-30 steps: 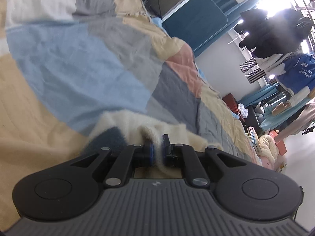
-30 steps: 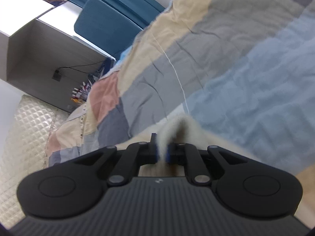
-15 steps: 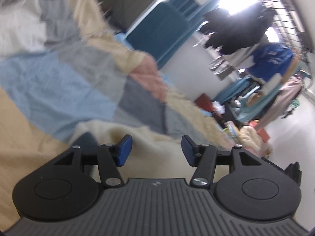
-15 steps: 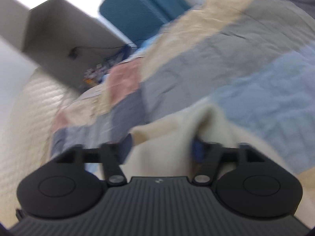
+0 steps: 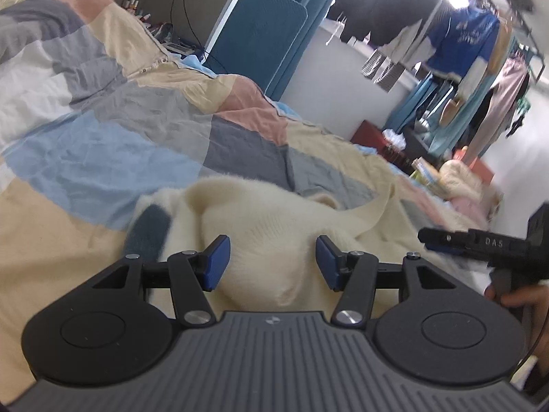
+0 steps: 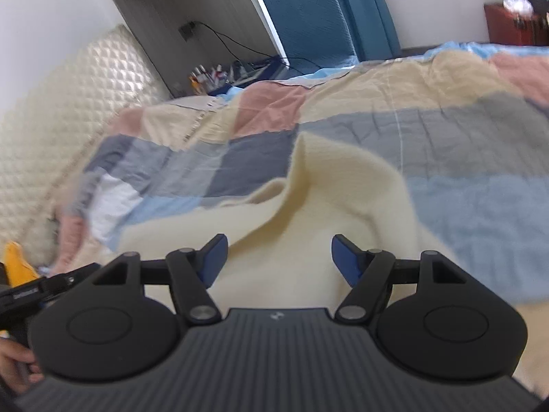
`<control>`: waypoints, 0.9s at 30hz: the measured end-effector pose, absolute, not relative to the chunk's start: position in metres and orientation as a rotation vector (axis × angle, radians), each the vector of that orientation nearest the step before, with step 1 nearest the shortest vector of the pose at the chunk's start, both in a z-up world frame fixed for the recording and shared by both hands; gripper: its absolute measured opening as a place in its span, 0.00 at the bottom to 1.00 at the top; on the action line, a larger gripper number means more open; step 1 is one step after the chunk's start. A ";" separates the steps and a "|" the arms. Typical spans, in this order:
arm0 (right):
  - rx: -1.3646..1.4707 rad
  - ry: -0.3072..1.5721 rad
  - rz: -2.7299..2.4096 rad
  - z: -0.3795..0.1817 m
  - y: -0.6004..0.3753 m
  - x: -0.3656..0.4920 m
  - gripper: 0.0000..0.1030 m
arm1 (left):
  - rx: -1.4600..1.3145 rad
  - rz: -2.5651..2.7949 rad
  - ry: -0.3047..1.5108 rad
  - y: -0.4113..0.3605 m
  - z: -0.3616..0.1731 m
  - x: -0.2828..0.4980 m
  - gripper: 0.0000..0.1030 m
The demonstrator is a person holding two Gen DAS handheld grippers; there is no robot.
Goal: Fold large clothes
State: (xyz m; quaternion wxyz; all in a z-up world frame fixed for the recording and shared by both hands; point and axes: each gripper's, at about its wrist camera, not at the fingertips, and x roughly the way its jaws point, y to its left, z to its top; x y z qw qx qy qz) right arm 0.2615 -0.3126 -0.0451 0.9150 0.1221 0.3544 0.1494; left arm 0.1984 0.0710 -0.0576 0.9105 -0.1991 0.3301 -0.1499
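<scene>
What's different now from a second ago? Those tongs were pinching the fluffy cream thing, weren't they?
Yes. Both the left tongs and the right tongs have just opened and let go of the cream sweater, which now lies slack on the patchwork quilt. Both have also pulled up and away from it. The quilt itself lies as before.

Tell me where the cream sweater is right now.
The cream sweater lies crumpled on the patchwork quilt, just ahead of both open grippers, gripped by neither.
</scene>
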 end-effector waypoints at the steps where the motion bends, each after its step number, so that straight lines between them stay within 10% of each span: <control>1: 0.197 0.727 0.299 -0.046 -0.311 0.266 0.68 | -0.411 -0.303 0.695 0.069 -0.061 0.205 0.59; 8: 0.077 0.809 0.264 -0.086 -0.308 0.306 0.66 | -0.455 -0.280 0.788 0.061 -0.087 0.247 0.51; 13: 0.003 0.824 0.296 -0.096 -0.290 0.321 0.67 | -0.465 -0.232 0.790 0.060 -0.098 0.272 0.09; 15: -0.020 0.826 0.303 -0.101 -0.284 0.324 0.67 | -0.530 -0.233 0.782 0.069 -0.102 0.282 0.08; 23: -0.087 0.808 0.347 -0.102 -0.278 0.326 0.03 | -0.806 -0.251 0.600 0.118 -0.094 0.282 0.05; 27: 0.008 0.694 0.289 -0.076 -0.299 0.323 0.03 | -0.851 -0.230 0.601 0.136 -0.096 0.285 0.05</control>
